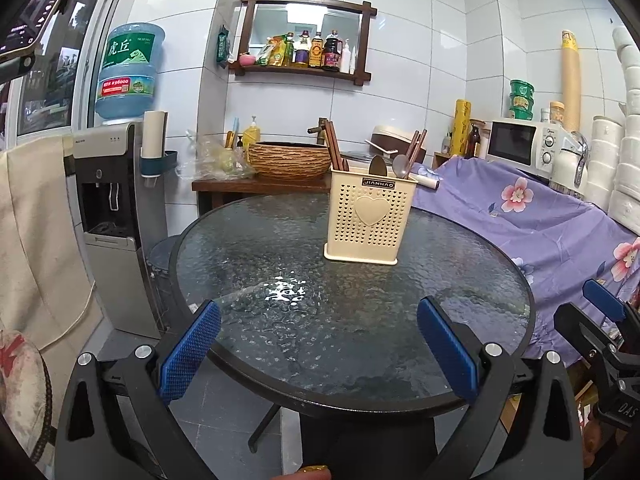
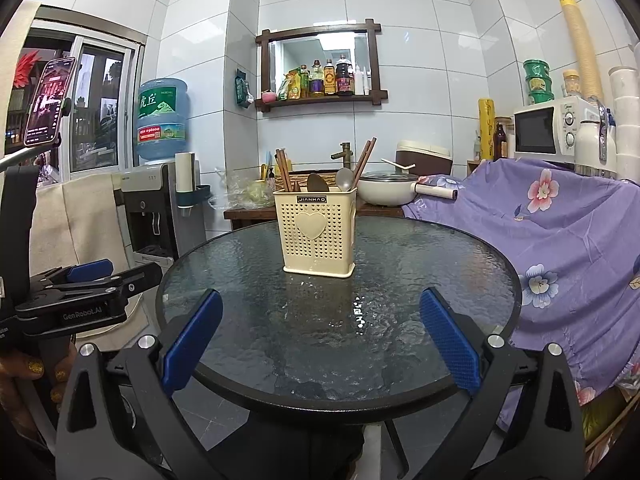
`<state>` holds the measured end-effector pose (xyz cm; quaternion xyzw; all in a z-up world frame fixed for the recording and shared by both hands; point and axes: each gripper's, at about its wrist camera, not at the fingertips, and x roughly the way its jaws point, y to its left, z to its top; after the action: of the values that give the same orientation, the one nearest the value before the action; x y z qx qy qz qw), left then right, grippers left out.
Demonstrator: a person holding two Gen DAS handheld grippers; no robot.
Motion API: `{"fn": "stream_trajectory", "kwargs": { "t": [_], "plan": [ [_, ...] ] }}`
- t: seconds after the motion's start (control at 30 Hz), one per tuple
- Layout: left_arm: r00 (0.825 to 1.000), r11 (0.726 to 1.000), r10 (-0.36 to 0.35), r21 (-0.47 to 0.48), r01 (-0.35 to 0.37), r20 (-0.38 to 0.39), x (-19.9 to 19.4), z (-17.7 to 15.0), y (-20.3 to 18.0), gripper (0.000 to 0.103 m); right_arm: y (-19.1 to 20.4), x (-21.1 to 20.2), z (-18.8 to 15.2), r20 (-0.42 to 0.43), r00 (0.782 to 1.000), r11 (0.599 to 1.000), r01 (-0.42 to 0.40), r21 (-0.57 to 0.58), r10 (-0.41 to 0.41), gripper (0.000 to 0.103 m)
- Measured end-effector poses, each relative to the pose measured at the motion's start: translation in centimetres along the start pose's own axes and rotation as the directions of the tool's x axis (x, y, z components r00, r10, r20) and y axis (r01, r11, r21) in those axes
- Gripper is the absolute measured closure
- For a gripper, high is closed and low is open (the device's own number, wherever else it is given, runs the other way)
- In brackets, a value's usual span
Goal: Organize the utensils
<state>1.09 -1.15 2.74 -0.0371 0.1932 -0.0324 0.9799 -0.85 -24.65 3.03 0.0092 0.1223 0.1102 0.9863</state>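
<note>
I held both grippers wide apart and empty: left gripper (image 1: 318, 344), right gripper (image 2: 320, 340). Chopsticks (image 2: 285, 172) and spoons (image 2: 344, 179) already stood in the caddy (image 2: 318, 232) at frame centre; the glass table (image 2: 440, 280) looked bare, so little seemed left.

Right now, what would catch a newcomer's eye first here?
A cream perforated utensil holder with a heart emblem stands alone on the round glass table, holding chopsticks and spoons. Both grippers, left and right, sit open at the near edge.
</note>
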Motion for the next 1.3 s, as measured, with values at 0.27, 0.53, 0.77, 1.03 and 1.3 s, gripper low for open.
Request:
{"fn": "stream_trajectory", "kwargs": {
  "t": [0.27,0.53,0.77,1.03,1.3],
  "plan": [
    [1.0,1.0,0.02,0.019,-0.019,-0.01,0.18,-0.09,-0.38,0.006,0.04,0.1,0.13,-0.004,1.0,1.0,-0.002,-0.006,0.002,0.006],
    [0.999,0.999,0.033,0.022,-0.032,-0.012,0.09,-0.19,-0.47,0.006,0.21,0.36,0.07,-0.009,1.0,1.0,-0.005,-0.009,0.004,0.006],
    [0.999,0.999,0.035,0.027,-0.034,-0.019,0.16,-0.22,-0.53,0.006,0.19,0.39,0.02,-0.01,1.0,1.0,-0.005,-0.009,0.005,0.006],
    [0.999,0.999,0.034,0.033,-0.033,-0.023,0.19,-0.25,-0.66,0.006,0.15,0.46,-0.13,-0.013,1.0,1.0,-0.009,-0.01,0.009,0.006],
    [0.999,0.999,0.03,0.034,-0.029,-0.027,0.23,-0.31,-0.69,0.006,0.18,0.53,-0.24,-0.015,1.0,1.0,-0.011,-0.011,0.011,0.006]
  ]
}}
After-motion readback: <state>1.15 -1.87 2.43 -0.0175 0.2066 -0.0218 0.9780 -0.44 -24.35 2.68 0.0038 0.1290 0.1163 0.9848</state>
